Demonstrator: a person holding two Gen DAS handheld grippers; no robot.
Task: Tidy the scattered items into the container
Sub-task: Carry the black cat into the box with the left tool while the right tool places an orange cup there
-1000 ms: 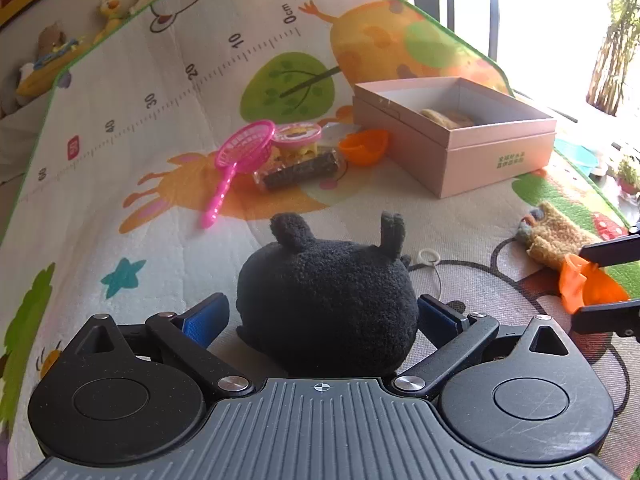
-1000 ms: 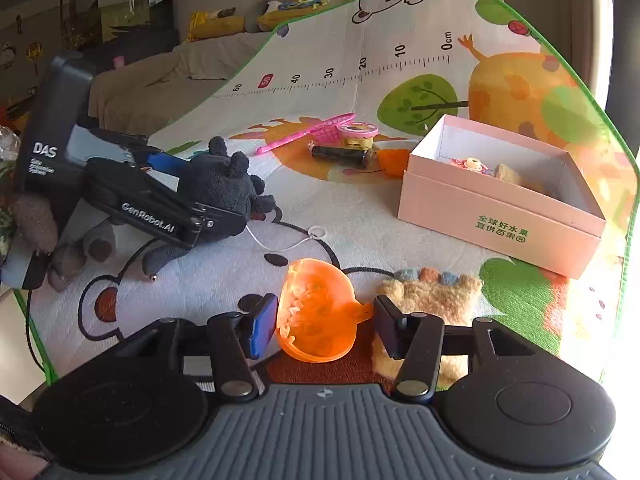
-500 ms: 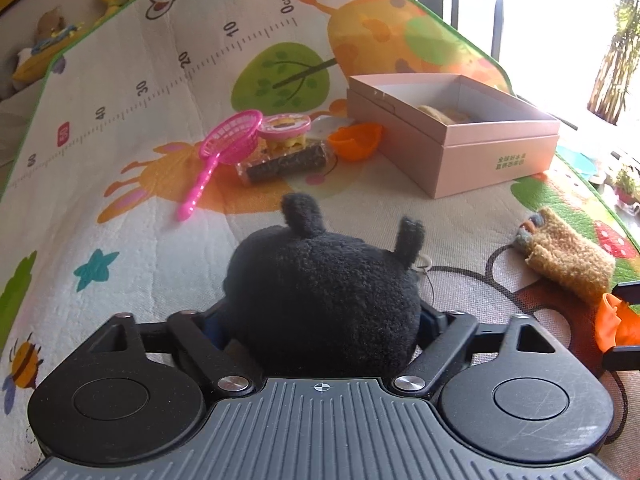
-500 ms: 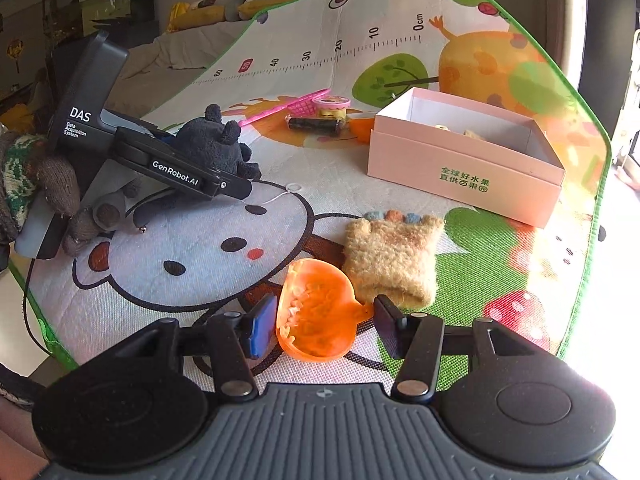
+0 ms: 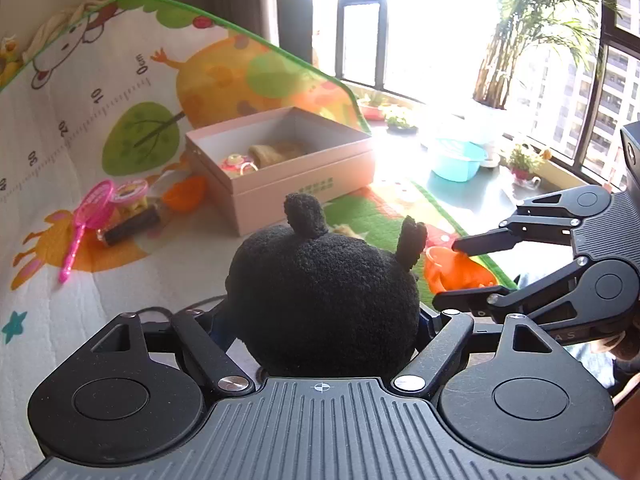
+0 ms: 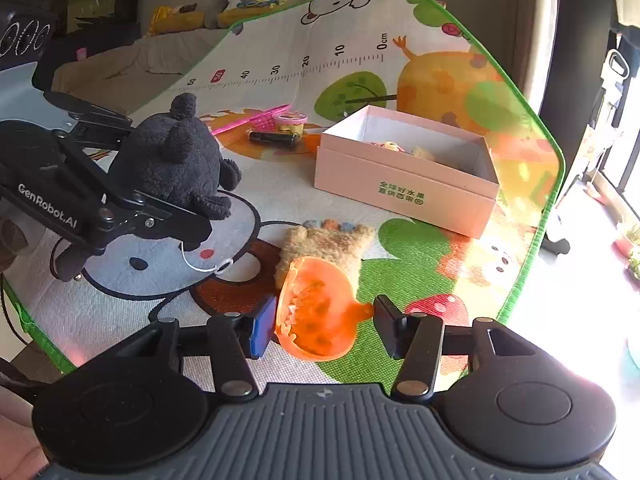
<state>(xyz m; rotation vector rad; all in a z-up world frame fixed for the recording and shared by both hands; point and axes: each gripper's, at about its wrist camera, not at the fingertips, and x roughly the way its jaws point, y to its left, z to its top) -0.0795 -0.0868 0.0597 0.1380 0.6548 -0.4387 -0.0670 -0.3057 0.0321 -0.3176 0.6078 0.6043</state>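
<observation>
My left gripper point(image 5: 320, 320) is shut on a black plush toy point(image 5: 324, 292) and holds it above the play mat. In the right wrist view the same plush point(image 6: 176, 164) hangs in the left gripper point(image 6: 166, 178) at the left. My right gripper point(image 6: 324, 326) is shut on an orange shell-shaped mould point(image 6: 316, 320), also off the mat. The pink box point(image 5: 304, 184) stands open ahead, with a small toy and something tan and furry inside. A tan furry paw glove point(image 6: 328, 240) lies on the mat between the right gripper and the box point(image 6: 400, 192).
Left of the box lie a pink net scoop point(image 5: 86, 220), a dough pot point(image 5: 128, 192), a dark cylinder point(image 5: 128, 230) and a second orange mould point(image 5: 184, 196). A white string loop point(image 6: 208, 266) trails under the plush. Beyond the mat's right edge stand a teal basin point(image 5: 456, 160) and potted plants.
The left gripper closed on the black plush and lifted it off the mat, swinging right towards the box. The right gripper rose with the orange mould still in it.
</observation>
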